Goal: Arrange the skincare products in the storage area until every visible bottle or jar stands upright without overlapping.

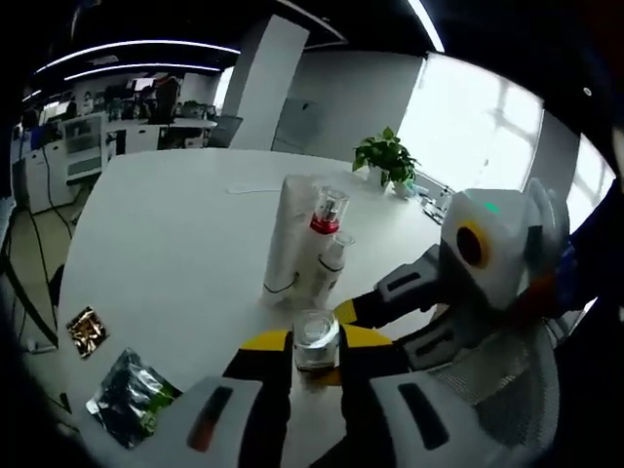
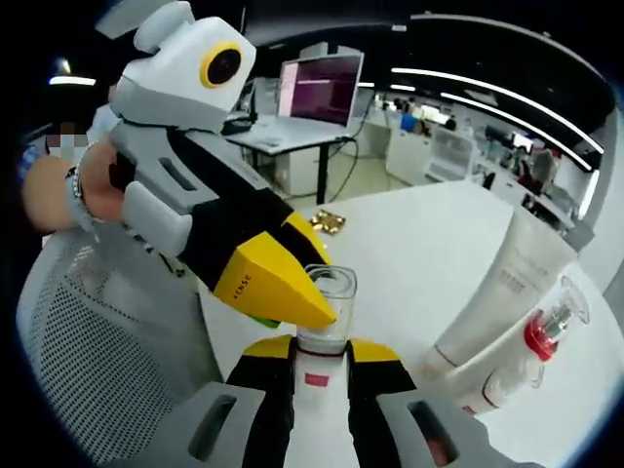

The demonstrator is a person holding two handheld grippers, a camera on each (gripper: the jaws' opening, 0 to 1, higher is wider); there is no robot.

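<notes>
Table: a white table (image 1: 175, 244) fills the middle and lower left of the left gripper view, and its far part (image 2: 429, 234) runs across the centre right of the right gripper view.
Chair: a grey mesh chair (image 2: 97, 361) sits at the lower left of the right gripper view.
Left gripper: its yellow-tipped jaws (image 1: 316, 353) rise at bottom centre of its own view, closed on the clear jar. In the right gripper view the left gripper (image 2: 283, 288) reaches down from the upper left, its yellow tip touching the jar's rim.
Right gripper: its jaws (image 2: 319, 363) stand at bottom centre of its own view, clamped on the jar's lower part. In the left gripper view the right gripper (image 1: 356, 312) comes in from the right, its tip just beside the jar.
White tube: a tall white tube (image 1: 290, 234) stands upright at frame centre; in the right gripper view the tube (image 2: 502, 292) leans at the right.
Red-collared bottle: a bottle with a clear cap and red collar (image 1: 327, 219) stands touching the tube's right side; it appears at the far right of the other view (image 2: 542, 336).
Small white bottle: a small white bottle (image 1: 331, 263) stands just in front of those two.
Clear jar: a clear jar (image 1: 315, 339), upright, lower centre, between both sets of jaws (image 2: 325, 307).
Foil packets: a dark packet (image 1: 132, 395) lies flat at lower left, and a gold packet (image 1: 87, 330) just above it.
Plant: a potted plant (image 1: 387, 158) stands at the table's far edge, upper centre right.
</notes>
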